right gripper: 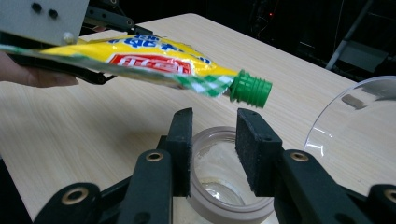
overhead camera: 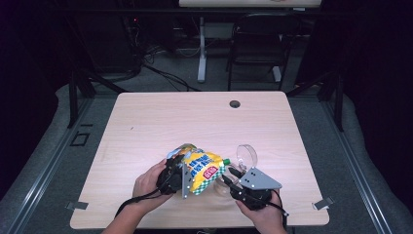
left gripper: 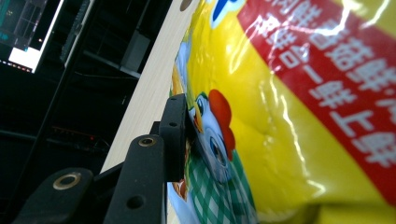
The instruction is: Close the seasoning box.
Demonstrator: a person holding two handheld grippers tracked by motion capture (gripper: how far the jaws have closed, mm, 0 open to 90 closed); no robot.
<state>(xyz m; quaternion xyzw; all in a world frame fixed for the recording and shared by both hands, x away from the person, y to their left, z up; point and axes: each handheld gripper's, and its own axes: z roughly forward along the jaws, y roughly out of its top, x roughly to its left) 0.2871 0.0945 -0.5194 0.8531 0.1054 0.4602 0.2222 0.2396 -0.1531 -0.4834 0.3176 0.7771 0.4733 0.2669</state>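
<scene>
A yellow pouch [overhead camera: 202, 168] printed with red, blue and green is held tilted over the near middle of the table, with my left gripper [overhead camera: 181, 171] shut on it. In the left gripper view one black jaw presses the pouch [left gripper: 289, 116] where a cartoon chicken is printed; the left gripper [left gripper: 201, 126] has its other jaw hidden behind the pouch. The pouch's green screw spout [right gripper: 250, 88] points down over a clear open jar [right gripper: 219, 186]. My right gripper [right gripper: 212, 149] is shut on the jar's neck, one pad on each side. In the high view the right gripper [overhead camera: 233, 178] sits just right of the pouch.
A clear round plastic piece [overhead camera: 246, 155] stands on edge just beyond the right gripper and shows again as the clear piece [right gripper: 355, 126]. The light wooden table [overhead camera: 160, 122] has a cable hole [overhead camera: 234, 104] near its far edge. A black chair [overhead camera: 258, 44] stands behind it.
</scene>
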